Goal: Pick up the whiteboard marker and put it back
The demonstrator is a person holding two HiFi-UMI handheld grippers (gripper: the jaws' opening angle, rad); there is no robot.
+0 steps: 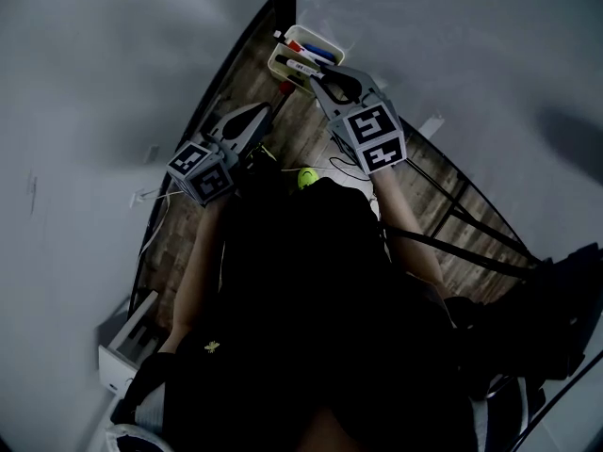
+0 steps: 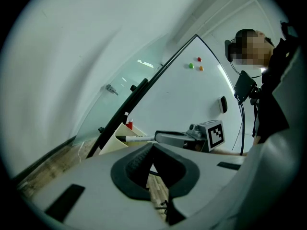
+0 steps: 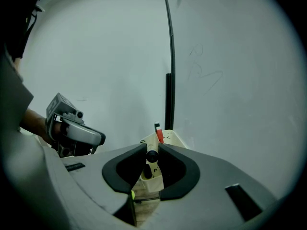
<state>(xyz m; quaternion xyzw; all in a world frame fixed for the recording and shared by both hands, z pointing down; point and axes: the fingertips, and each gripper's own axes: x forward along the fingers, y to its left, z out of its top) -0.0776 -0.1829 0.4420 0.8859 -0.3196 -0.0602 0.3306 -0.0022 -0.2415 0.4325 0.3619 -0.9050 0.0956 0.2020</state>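
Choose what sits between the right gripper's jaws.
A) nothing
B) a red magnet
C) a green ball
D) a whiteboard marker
D: the right gripper view shows the right gripper closed on a dark-capped whiteboard marker, seen end-on in front of the cream marker tray.

All three views were dim and grey, with strong fisheye bending, dark vignetted corners and soft, blurred edges
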